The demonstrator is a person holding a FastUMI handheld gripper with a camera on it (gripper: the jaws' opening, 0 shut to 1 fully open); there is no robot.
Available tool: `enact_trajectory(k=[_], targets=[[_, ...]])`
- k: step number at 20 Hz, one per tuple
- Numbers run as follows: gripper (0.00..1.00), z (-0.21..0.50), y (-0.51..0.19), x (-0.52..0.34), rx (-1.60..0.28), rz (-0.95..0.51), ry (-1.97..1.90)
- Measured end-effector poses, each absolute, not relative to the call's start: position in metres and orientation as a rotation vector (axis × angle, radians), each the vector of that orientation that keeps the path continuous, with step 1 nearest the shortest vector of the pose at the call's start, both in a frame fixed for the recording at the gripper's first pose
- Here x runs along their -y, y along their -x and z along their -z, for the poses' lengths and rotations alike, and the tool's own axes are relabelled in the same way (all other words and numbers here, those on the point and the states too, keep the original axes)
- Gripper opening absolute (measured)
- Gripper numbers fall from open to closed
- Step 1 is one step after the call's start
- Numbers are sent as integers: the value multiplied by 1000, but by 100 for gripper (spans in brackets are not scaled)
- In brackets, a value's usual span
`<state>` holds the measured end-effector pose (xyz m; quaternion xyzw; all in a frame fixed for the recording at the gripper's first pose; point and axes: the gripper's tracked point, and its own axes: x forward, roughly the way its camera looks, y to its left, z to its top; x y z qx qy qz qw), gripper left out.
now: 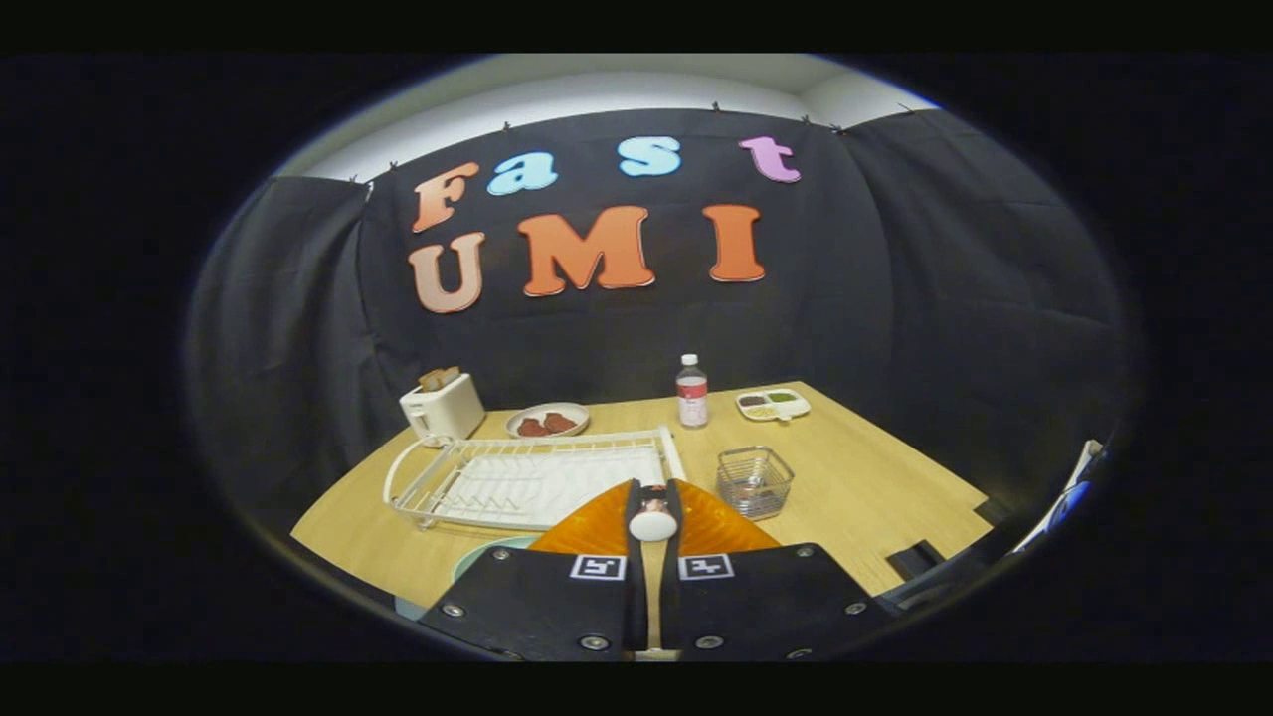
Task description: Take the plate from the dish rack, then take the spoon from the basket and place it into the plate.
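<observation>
Now the tool (653, 497) grips a spoon (653, 519) over the orange plate (587, 532).

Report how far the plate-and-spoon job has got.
Done: the rack holds no plate, and the orange plate lies on the table in front of it. In hand: the hand-held gripper is shut on what looks like the spoon, over the plate and near the basket. Left: release the spoon into the plate.

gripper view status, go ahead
Hand-held gripper shut on spoon over orange plate. Dish rack empty, wire basket just ahead. Nothing in the way.
</observation>
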<state>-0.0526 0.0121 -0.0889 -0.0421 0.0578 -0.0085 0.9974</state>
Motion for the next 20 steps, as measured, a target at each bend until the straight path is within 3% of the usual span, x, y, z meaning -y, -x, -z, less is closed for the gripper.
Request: enact_trajectory(k=[11, 20], targets=[[5, 179, 46, -104, -222, -258, 155], [7, 228, 22, -119, -284, -337, 224]])
